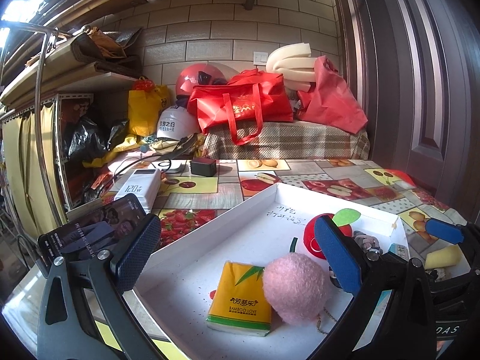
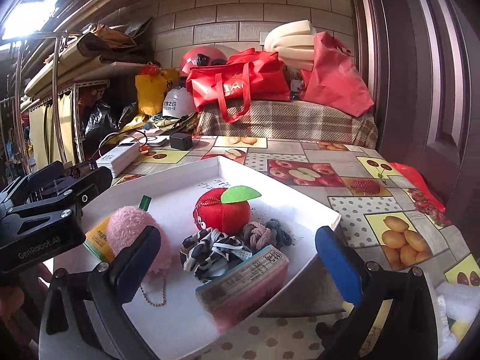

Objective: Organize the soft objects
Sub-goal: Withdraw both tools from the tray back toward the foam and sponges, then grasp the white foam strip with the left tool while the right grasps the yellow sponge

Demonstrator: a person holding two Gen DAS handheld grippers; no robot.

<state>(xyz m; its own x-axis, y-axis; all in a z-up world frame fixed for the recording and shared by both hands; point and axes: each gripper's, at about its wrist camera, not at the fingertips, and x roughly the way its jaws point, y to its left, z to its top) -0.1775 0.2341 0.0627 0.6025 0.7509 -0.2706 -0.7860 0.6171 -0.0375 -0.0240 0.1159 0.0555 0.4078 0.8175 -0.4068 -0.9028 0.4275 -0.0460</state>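
Both tools spread, empty | scrunchies point(image 2: 216, 249) plain only in right view

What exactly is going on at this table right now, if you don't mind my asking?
A person holding a gripper in each hand is sorting soft items into a white tray. Already inside are a pink plush ball, a red plush apple, a yellow tissue pack, some hair scrunchies and a pink-edged sponge. Both the left gripper and right gripper hover open over the tray, holding nothing.
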